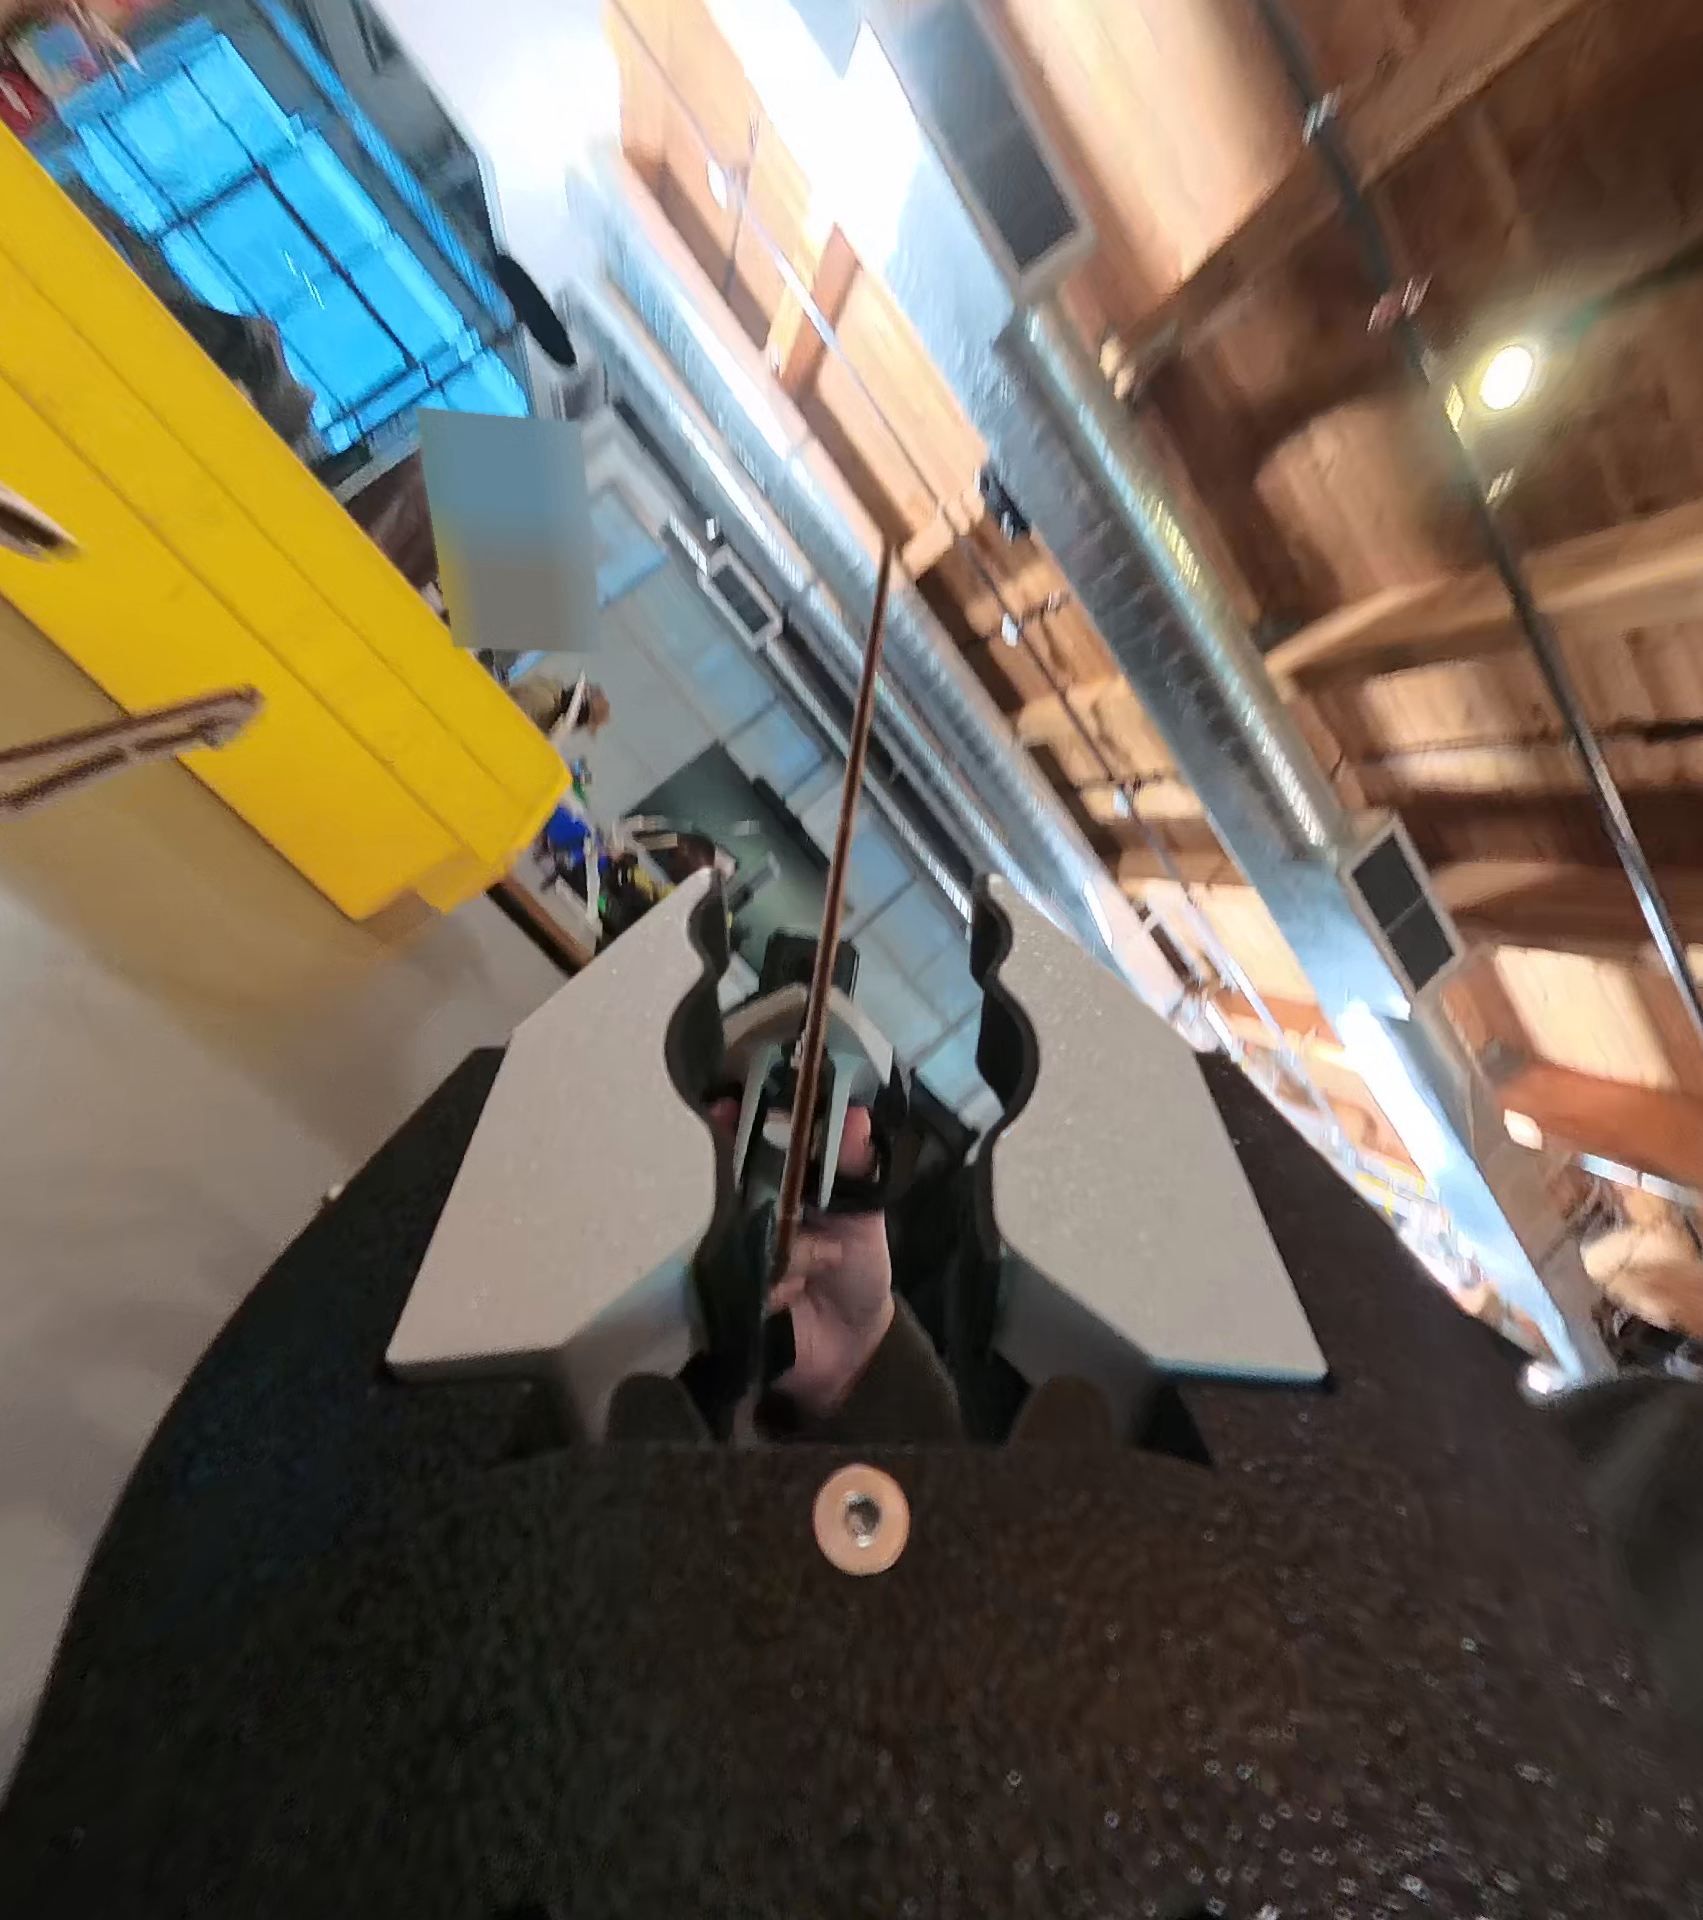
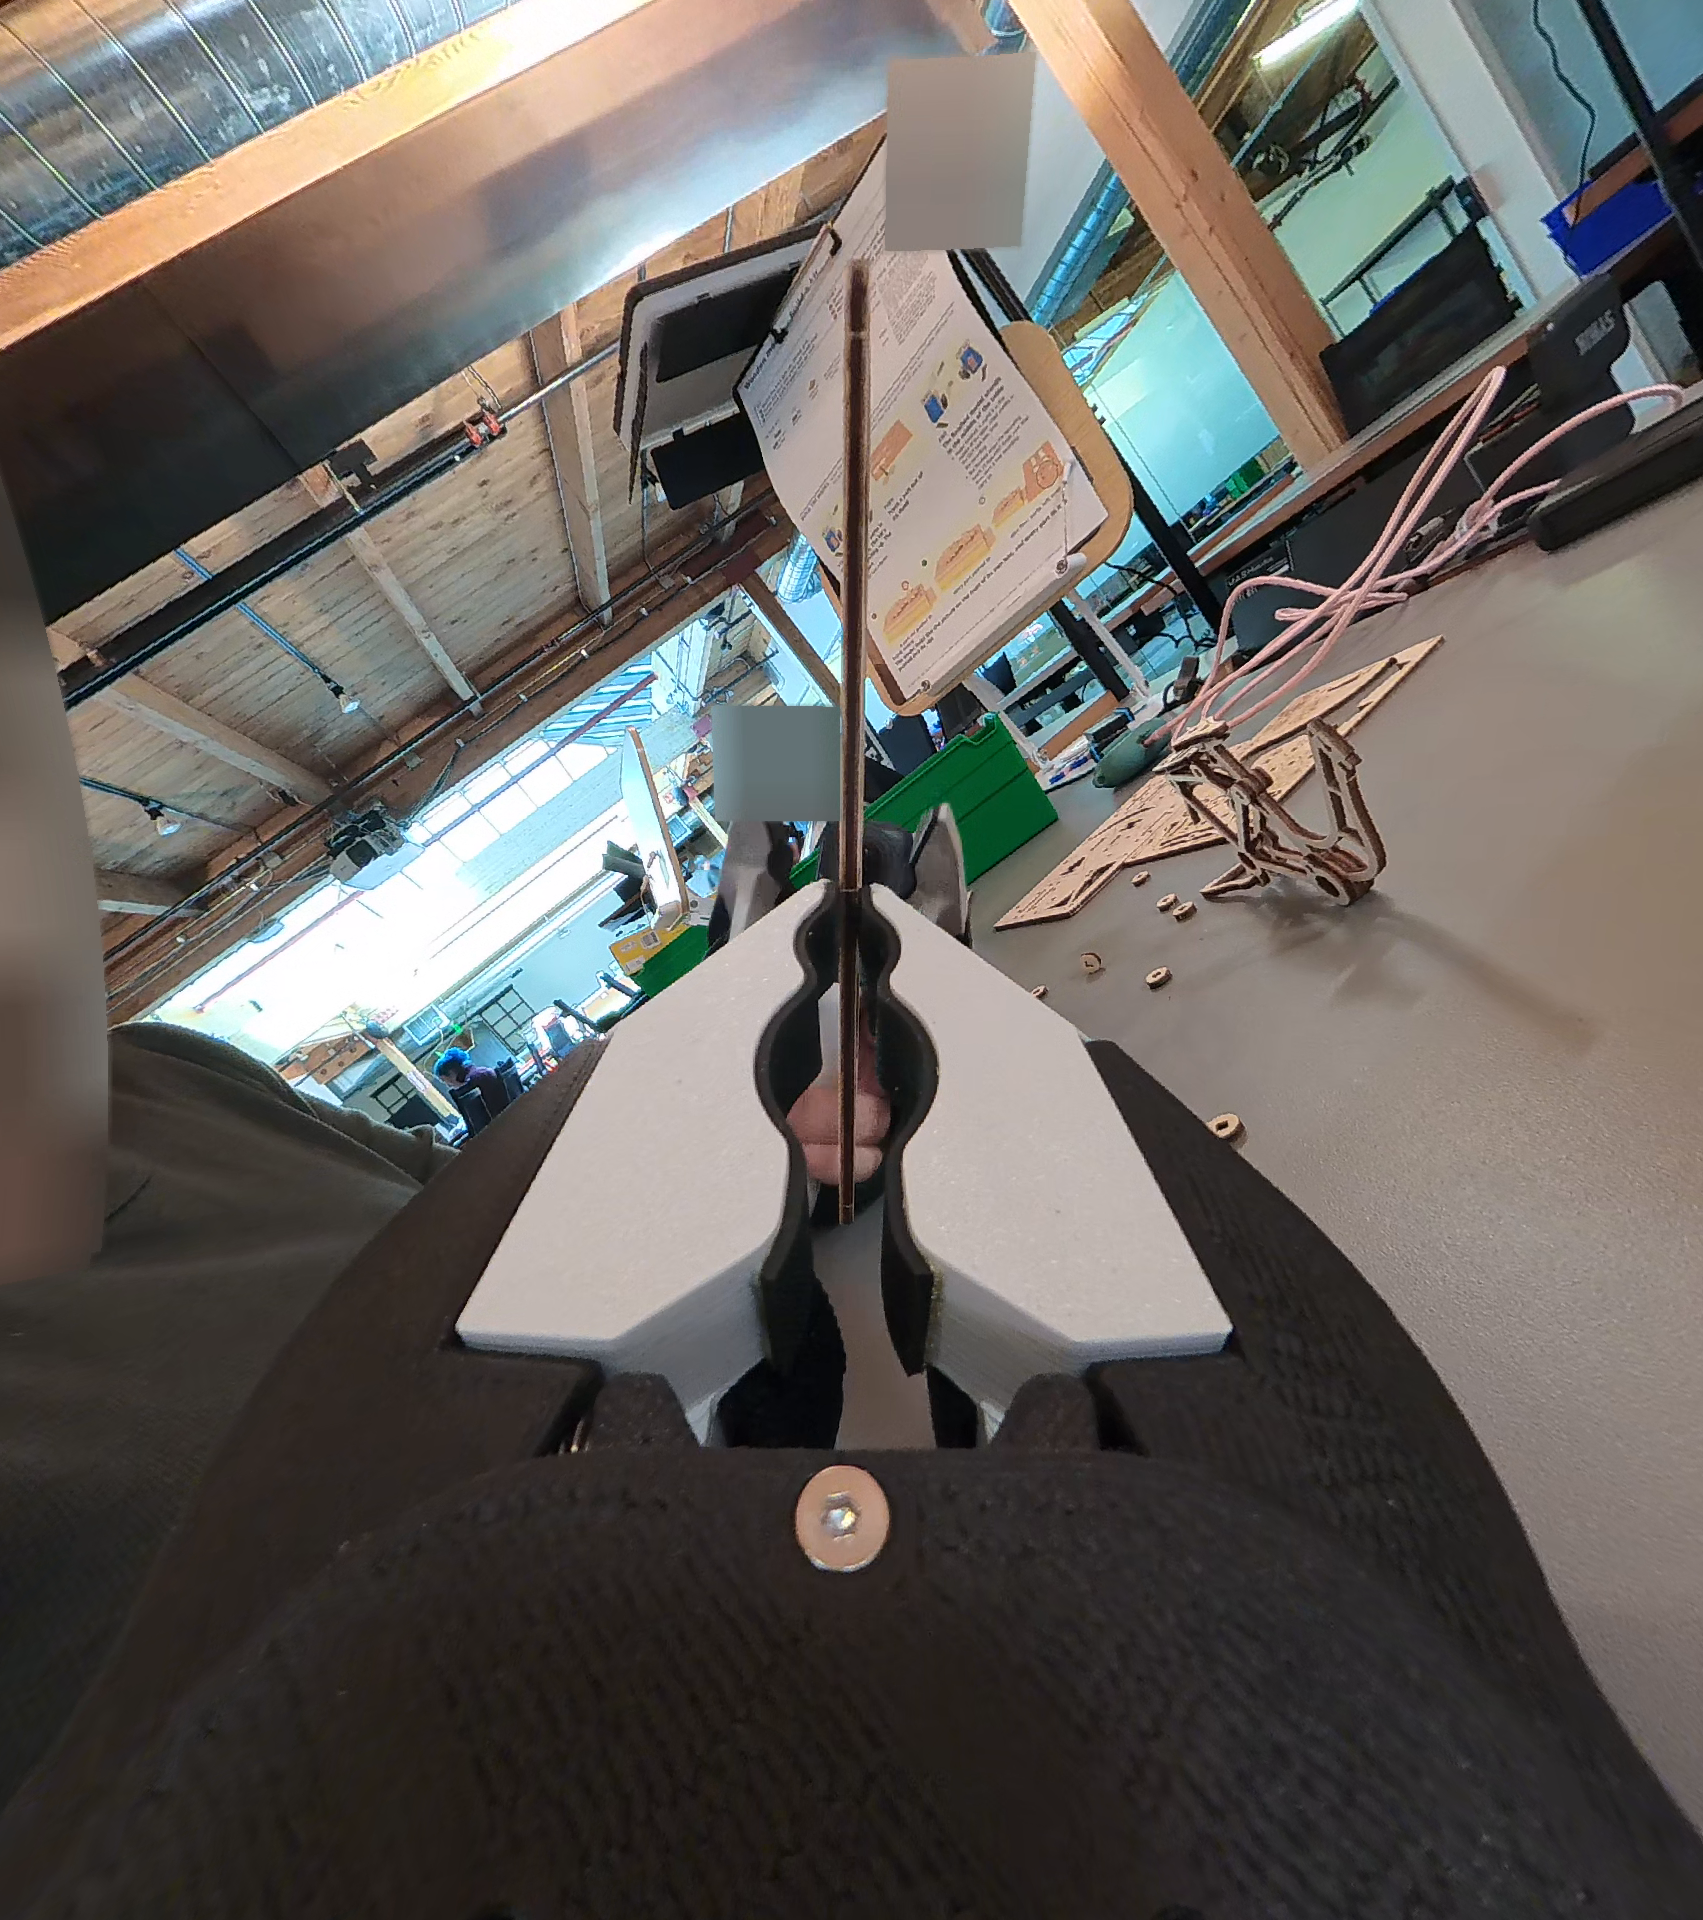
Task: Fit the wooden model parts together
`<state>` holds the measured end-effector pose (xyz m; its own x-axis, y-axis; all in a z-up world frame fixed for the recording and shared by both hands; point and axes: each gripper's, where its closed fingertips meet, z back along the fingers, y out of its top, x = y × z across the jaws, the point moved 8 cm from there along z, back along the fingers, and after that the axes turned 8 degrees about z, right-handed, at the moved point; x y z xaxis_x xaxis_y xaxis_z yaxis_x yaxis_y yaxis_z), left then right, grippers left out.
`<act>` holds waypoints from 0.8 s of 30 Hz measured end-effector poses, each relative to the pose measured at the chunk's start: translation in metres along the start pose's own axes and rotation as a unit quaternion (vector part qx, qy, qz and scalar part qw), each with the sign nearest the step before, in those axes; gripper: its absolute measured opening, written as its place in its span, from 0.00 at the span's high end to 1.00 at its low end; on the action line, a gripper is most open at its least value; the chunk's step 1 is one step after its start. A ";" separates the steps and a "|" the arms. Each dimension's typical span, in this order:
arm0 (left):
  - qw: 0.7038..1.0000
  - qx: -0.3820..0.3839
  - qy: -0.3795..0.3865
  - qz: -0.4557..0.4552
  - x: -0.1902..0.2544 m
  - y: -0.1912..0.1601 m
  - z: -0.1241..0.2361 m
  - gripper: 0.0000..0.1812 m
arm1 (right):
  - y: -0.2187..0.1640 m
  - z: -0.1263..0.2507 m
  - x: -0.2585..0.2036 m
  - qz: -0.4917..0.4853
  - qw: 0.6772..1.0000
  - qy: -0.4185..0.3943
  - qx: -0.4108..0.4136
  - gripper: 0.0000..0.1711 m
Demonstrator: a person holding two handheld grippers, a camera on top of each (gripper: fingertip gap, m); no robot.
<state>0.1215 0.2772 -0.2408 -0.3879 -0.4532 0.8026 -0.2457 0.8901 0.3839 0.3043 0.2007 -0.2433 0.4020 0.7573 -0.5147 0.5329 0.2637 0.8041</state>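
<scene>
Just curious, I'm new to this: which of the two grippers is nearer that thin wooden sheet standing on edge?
Right. The right gripper clamps the wooden sheet between its fingers; the left gripper is open, facing the sheet's edge without touching.

Thin plywood sheet (image 2: 853, 644), matt grey table (image 2: 1449, 1039)

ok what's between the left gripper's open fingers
In the left wrist view, a thin wooden sheet seen edge-on, untouched, with the right gripper behind.

One thin wooden sheet (image 2: 852, 644), seen edge-on; one partly built wooden model (image 2: 1273, 821); one flat cut-out wooden panel (image 2: 1273, 748); roughly seven small wooden discs (image 2: 1154, 976), though some blur; one yellow bin (image 1: 203, 499); one green bin (image 2: 961, 800).
</scene>
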 end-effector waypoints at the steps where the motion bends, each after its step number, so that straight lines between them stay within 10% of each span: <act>1: 1.000 -0.015 0.003 -0.004 0.000 -0.003 -0.002 0.76 | 0.000 0.000 0.000 0.000 1.000 0.000 0.000 1.00; 11: 0.998 -0.057 -0.013 0.010 0.000 -0.010 -0.007 0.99 | 0.001 0.001 -0.001 -0.003 1.000 0.012 0.009 1.00; 24: 0.999 -0.023 -0.026 0.019 0.001 -0.003 -0.002 1.00 | 0.007 0.008 -0.001 0.005 0.998 0.011 0.064 0.84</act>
<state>0.1237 0.2739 -0.2405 -0.4415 -0.4201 0.7929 -0.1900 0.9074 0.3749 0.3139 0.1970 -0.2400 0.3917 0.7731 -0.4988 0.6199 0.1789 0.7640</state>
